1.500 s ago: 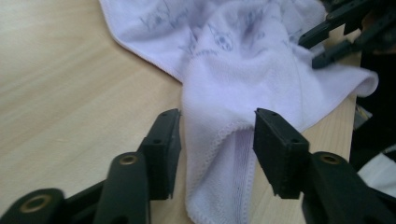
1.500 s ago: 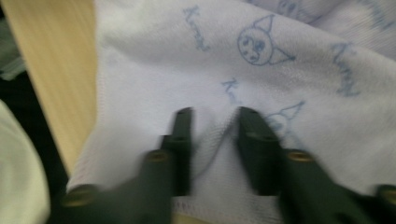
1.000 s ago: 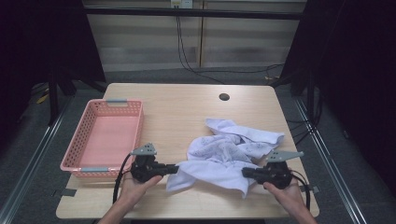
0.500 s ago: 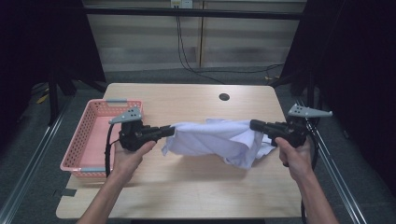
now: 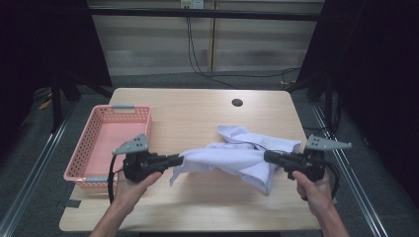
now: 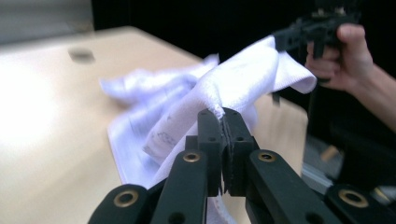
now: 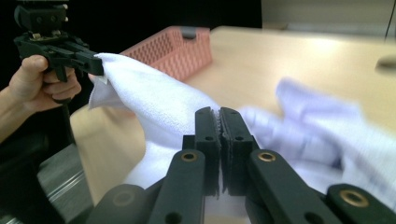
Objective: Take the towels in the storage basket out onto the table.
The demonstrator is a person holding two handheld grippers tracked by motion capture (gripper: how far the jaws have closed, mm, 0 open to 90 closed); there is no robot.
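A white cloth (image 5: 232, 157) hangs stretched between my two grippers above the front half of the wooden table (image 5: 197, 118), and its far part trails crumpled on the tabletop. My left gripper (image 5: 181, 159) is shut on the cloth's left corner. In the left gripper view the jaws (image 6: 223, 116) pinch a fold of the cloth (image 6: 233, 79). My right gripper (image 5: 267, 157) is shut on the right corner. In the right gripper view its closed jaws (image 7: 219, 114) clamp the cloth (image 7: 154, 100), with the other gripper (image 7: 60, 49) farther off.
A pink plastic basket (image 5: 89, 148) with nothing in it stands at the table's left edge, just behind my left hand. A small round hole (image 5: 237, 102) marks the table's far middle. Dark floor and metal rails surround the table.
Both grippers have lifted their cloth corners off the table and pulled apart, so the cloth is now stretched in the air instead of lying bunched. Since half a second ago they have come back nearer.
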